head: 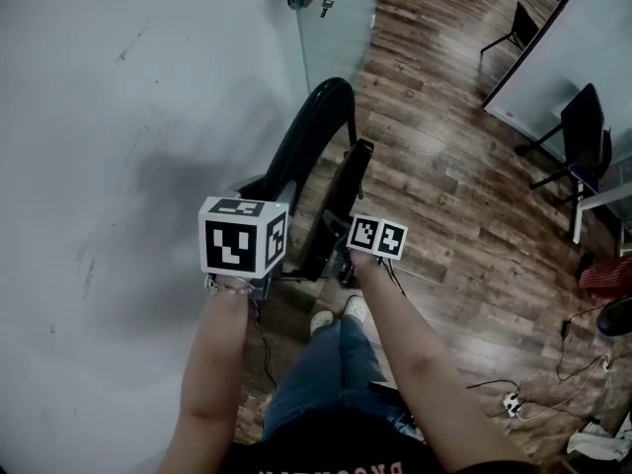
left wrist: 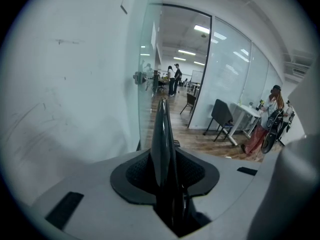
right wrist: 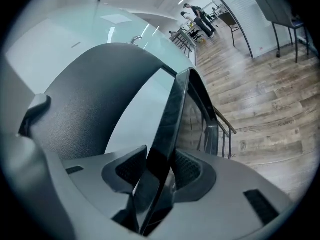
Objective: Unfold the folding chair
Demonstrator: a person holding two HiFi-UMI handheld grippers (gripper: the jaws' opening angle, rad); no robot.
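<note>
**A:** What is taking up most of the head view?

**B:** A pale grey wall [head: 118, 117] is filling the left side, and a dark wooden plank floor [head: 464, 196] is spreading across the right. A pale glass door panel with a metal handle [head: 336, 42] is standing between them at the top.

**A:** And where is the chair standing?

**B:** The black folding chair [head: 314, 136] is standing upright on the floor, just beside the wall and the glass panel, right in front of the person's feet. Its curved backrest is arching on the left and its flat seat panel is rising on the right. A narrow strip of floor is showing between the two.

**A:** What are the person's arms doing?

**B:** Both bare forearms are reaching down to the chair's near end, each carrying a gripper with a marker cube.

**A:** How is the left one gripping?

**B:** The left hand-held gripper [left wrist: 166, 171] is pinching the thin edge of the backrest, its dark ribbed pads pressing on both faces of the black plastic.

**A:** And the right?

**B:** The right hand-held gripper [right wrist: 159, 171] is clamping the edge of the seat panel, with its pads pressing from both sides and the backrest arching to its left.
</note>
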